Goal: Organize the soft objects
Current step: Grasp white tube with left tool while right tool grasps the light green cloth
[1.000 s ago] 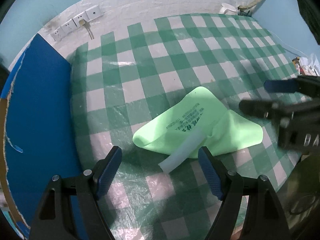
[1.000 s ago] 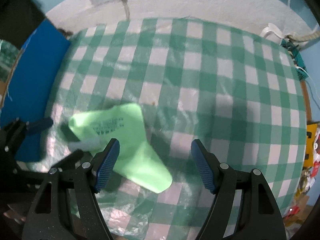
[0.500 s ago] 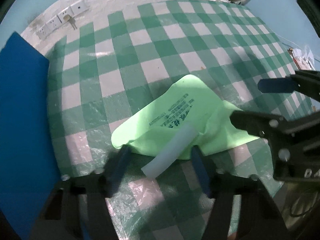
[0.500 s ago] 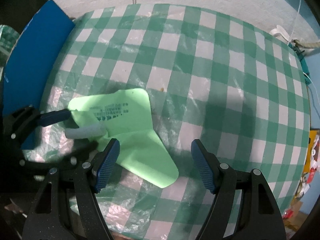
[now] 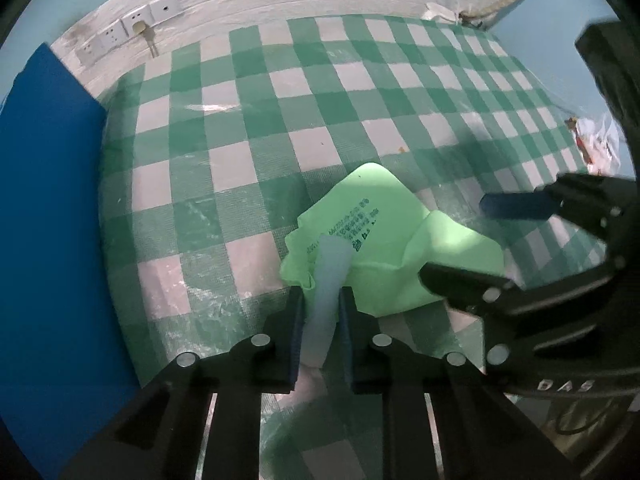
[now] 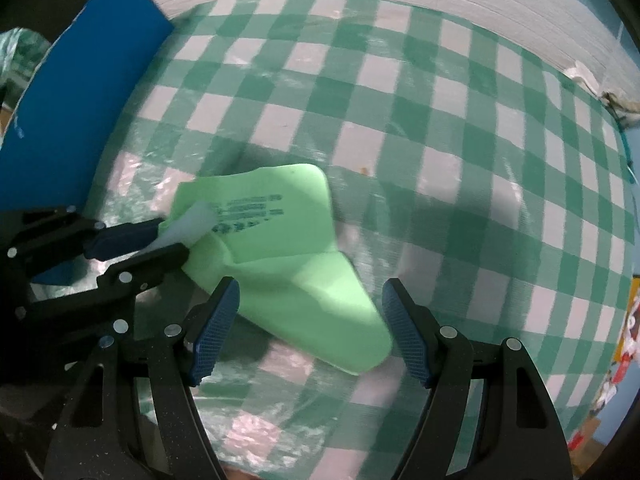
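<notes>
While the left gripper (image 5: 320, 312) pinches the pale strap (image 5: 326, 280) of the green mask (image 5: 384, 232) at lower centre, apparently lifting it, the right gripper (image 6: 310, 328) hovers with jaws wide and empty; next it should clamp the free corner.

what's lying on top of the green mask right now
A white strap lies across the green mask, its near end pinched by the left gripper. The strap's attachment to the mask is not visible.
</notes>
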`<state>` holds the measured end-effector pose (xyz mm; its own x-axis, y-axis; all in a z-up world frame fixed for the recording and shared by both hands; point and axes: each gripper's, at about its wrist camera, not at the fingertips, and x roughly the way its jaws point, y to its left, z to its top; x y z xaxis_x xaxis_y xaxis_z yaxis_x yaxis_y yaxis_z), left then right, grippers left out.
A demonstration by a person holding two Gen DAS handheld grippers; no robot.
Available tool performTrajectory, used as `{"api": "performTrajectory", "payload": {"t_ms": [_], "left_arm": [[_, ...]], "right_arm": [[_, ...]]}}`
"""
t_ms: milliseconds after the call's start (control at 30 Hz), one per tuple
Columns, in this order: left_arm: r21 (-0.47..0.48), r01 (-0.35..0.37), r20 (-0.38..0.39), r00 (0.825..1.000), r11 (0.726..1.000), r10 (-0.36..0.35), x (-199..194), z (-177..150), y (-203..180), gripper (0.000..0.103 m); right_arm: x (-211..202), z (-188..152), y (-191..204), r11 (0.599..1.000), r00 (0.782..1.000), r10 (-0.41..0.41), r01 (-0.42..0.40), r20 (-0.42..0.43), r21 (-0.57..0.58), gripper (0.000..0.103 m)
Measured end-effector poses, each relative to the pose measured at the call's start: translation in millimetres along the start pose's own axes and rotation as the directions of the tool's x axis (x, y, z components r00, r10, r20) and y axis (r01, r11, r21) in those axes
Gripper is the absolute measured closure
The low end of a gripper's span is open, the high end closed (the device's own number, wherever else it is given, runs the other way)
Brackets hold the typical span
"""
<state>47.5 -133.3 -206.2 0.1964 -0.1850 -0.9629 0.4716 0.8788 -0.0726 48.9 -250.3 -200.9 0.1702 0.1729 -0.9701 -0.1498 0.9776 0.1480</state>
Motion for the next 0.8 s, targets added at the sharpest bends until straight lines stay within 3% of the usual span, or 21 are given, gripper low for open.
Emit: {"api": "performTrajectory", "payload": {"t_ms": [300,667,767,800], "left_arm": [[-0.085,0.019,-0.009,1.000,0.996,-0.020,-3,-6,21,0.087],[-0.109,0.027,-0.026,0.999,0.994,-0.030,-1,-10,29,0.085],[-0.103,0.014,-0.023,1.000,0.995,-0.016,-2,-7,27,0.083],[-0.102,0.006,-0.022,1.000,0.995,-0.008,-3,-7,27,0.083]], "right_arm": [[11,0,18,0.997,1.000,0.019,-0.020,-0.004,-0.081,0.028],[40,-5,53,0.980,1.000,-0.025,0.023,-0.007,-0.198,0.027],[41,-7,55,0.982,0.999,-0.031,0.032,0.007,-0.187,0.038],[40,-6,54,0.983,0.999,-0.039,0.041,0.012,-0.178,0.052]]}}
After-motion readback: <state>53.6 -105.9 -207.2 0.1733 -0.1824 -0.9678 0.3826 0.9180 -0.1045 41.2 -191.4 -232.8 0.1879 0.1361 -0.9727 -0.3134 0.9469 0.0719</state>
